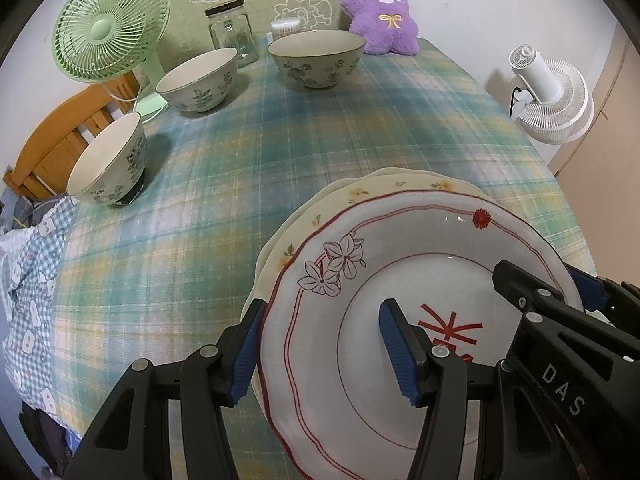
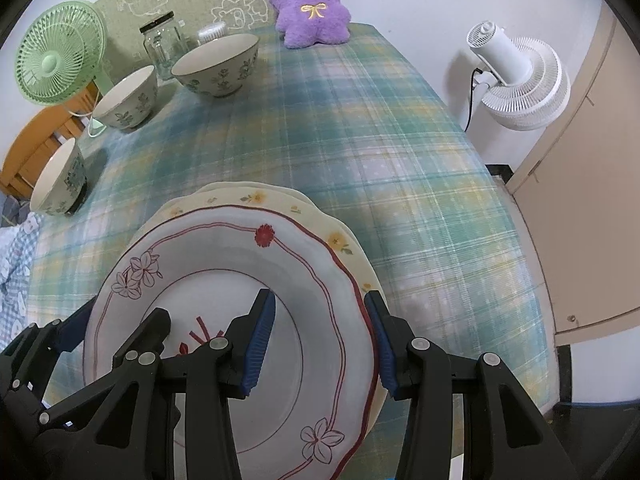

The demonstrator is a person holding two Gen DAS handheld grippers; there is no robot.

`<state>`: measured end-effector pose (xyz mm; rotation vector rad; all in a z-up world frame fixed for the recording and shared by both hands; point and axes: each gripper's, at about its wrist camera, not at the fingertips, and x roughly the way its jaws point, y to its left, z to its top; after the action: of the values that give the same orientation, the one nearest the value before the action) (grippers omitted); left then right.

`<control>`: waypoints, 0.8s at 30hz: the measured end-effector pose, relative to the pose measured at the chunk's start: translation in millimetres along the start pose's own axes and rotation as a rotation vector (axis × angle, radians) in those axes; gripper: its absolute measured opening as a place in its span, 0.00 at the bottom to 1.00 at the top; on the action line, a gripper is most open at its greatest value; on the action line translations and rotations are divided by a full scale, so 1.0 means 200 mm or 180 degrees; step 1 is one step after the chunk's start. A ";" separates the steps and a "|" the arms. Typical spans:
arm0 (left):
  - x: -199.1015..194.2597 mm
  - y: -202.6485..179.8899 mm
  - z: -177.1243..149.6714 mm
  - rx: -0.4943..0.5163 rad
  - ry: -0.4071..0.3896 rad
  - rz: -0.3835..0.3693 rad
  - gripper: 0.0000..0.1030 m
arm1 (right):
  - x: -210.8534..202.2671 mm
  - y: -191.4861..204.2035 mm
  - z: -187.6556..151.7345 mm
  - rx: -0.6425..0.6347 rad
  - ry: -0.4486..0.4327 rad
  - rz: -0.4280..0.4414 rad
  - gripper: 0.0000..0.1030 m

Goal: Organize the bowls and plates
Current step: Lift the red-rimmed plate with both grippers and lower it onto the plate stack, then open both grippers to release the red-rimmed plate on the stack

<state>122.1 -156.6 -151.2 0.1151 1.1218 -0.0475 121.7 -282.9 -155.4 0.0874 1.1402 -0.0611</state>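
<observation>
Red-trim plate [image 1: 420, 280] lies flat on top of a stack of yellow-flower plates [image 1: 400, 188] at the near edge of the tabletop [image 1: 320, 120]. It is round, so no long axis; its red flower mark sits on the far rim, red character in the well nearer the grippers.

Left gripper [image 1: 320, 344] straddles the plate's left rim, one jaw outside the edge, one over the well, jaws about half open; whether the pads press the rim I cannot tell. Right gripper [image 2: 320, 340] does the same on the right rim, jaws a bit narrower, contact also unclear.

Three bowls [image 1: 316, 60] [image 1: 198, 80] [image 1: 108, 160] stand upright and apart at far left.

Only the right view shows a second outlined flower on the plate's near rim and a tan door [image 2: 580, 200]. Left view shows checked cloth [image 1: 32, 280] more fully.
</observation>
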 end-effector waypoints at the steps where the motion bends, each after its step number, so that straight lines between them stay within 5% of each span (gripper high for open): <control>1: 0.00 0.00 0.00 0.0003 -0.0003 0.0012 0.57 | 0.00 0.00 0.00 -0.0003 0.0009 -0.0010 0.48; 24: 0.05 -0.03 0.03 0.0024 -0.0095 0.0165 0.57 | 0.05 0.02 0.06 -0.0242 0.0010 -0.0130 0.51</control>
<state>131.3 -162.4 -158.1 0.1497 1.0885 -0.0071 137.0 -279.2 -158.4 -0.0034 1.1463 -0.0540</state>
